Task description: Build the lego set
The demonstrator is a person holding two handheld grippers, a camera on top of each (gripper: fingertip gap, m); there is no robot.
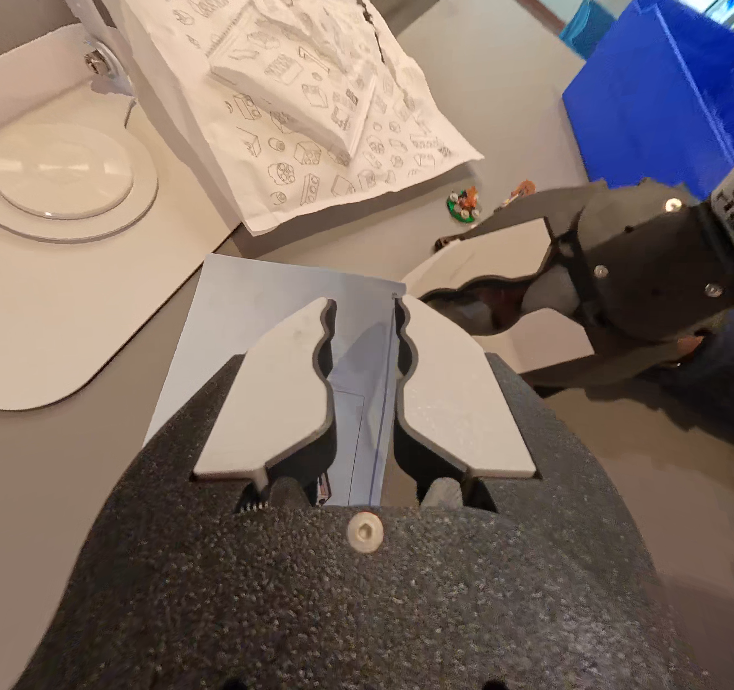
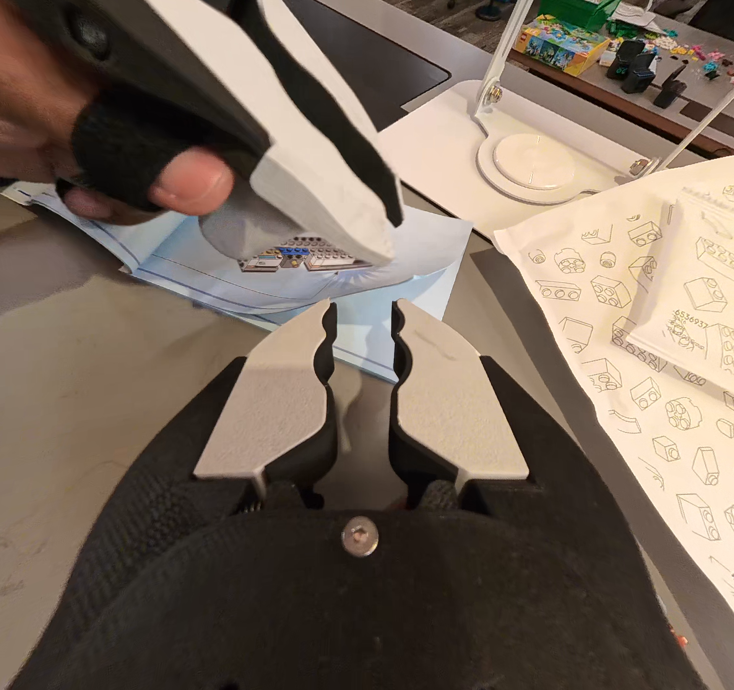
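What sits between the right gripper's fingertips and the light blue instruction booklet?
Nothing visible. The right gripper has its jaws apart, empty, just over the near corner of the booklet. The left gripper is farther along the same booklet, over its printed picture, not in that gap. The white paper bag lies off to the right.

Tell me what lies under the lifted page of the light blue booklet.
Under the lifted page lies another light blue page of the booklet, flat on the grey table. The left gripper hides the rest.
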